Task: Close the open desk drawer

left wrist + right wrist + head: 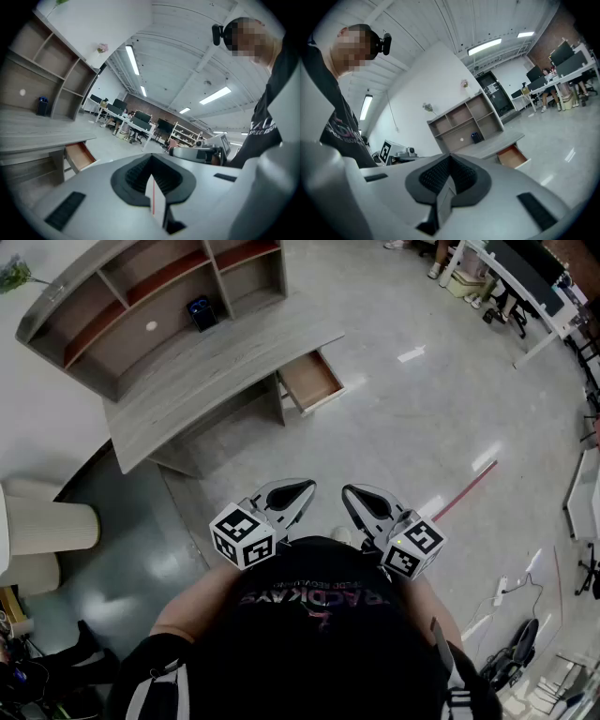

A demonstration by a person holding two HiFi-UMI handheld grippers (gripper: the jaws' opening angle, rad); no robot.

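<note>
A grey wooden desk with a shelf hutch stands against the wall, some way ahead of me. Its drawer is pulled out at the right end, its brown inside empty; it also shows as the drawer in the left gripper view and the drawer in the right gripper view. My left gripper and right gripper are held close to my chest, both shut with nothing between the jaws, well short of the desk.
A small dark blue object sits on the desk under the shelves. A cream cylinder stands at the left. A red stick lies on the glossy floor. White desks and chairs are at the far right, cables at right.
</note>
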